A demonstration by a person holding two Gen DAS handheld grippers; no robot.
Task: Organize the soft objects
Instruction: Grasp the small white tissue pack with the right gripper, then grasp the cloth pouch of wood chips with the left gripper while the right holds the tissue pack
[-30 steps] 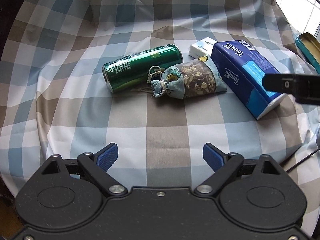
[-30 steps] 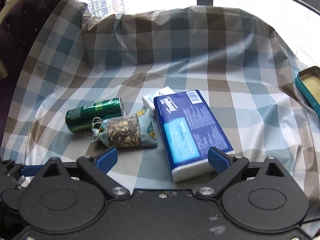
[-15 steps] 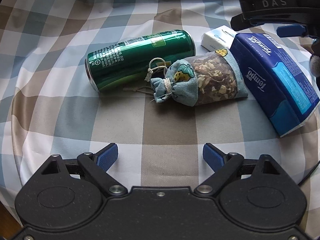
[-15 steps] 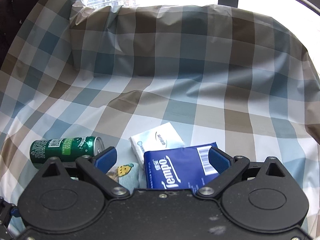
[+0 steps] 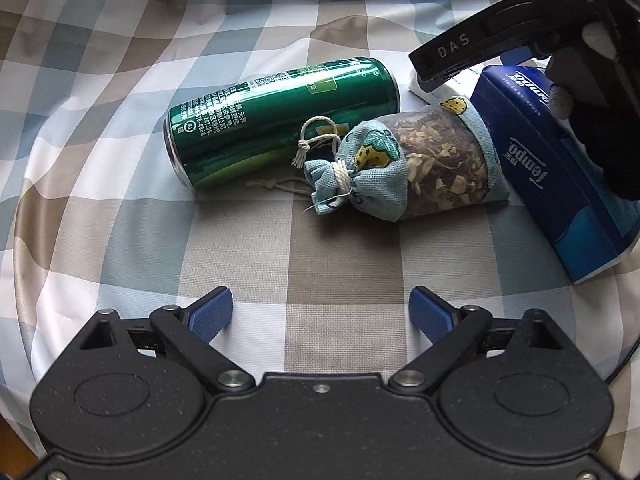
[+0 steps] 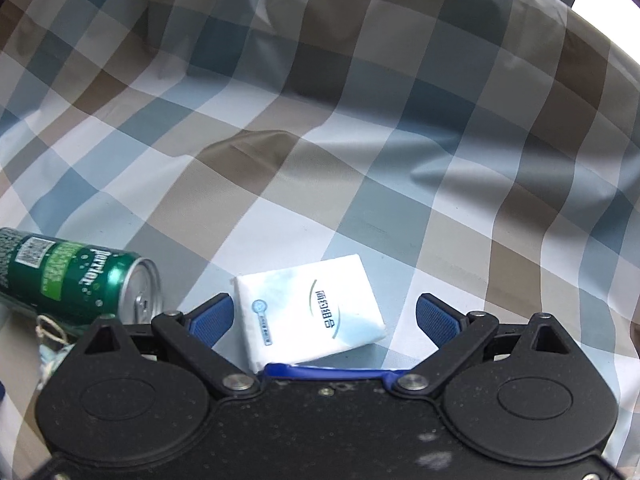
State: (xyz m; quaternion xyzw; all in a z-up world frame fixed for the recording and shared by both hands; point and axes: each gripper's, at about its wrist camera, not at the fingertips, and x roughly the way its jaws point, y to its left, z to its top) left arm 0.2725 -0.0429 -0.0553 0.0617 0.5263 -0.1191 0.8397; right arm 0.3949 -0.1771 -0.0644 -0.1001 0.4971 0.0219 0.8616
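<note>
On the checked cloth lie a green can (image 5: 280, 120), a blue fabric pouch of dried bits (image 5: 416, 168) tied with cord, a blue Tempo tissue pack (image 5: 560, 184) and a small white tissue pack (image 6: 308, 312). My left gripper (image 5: 322, 312) hovers in front of the pouch; its jaws are opening and nothing is between them. My right gripper (image 6: 324, 316) stands open astride the white pack, its pads clear of both sides. The can's top (image 6: 140, 292) lies left of that gripper. In the left wrist view the right tool's black frame (image 5: 500, 40) hides most of the white pack.
The checked cloth (image 5: 120, 60) covers the whole surface and rises in folds (image 6: 360, 80) behind the objects. A dark gloved hand (image 5: 608, 140) hangs over the blue pack's far end. A thin cable (image 5: 624, 364) runs off at the right edge.
The right gripper moved forward and down, past the blue pack, until its fingers straddle the white pack. The left gripper came closer to the can and pouch, then held still as its jaws widened slightly.
</note>
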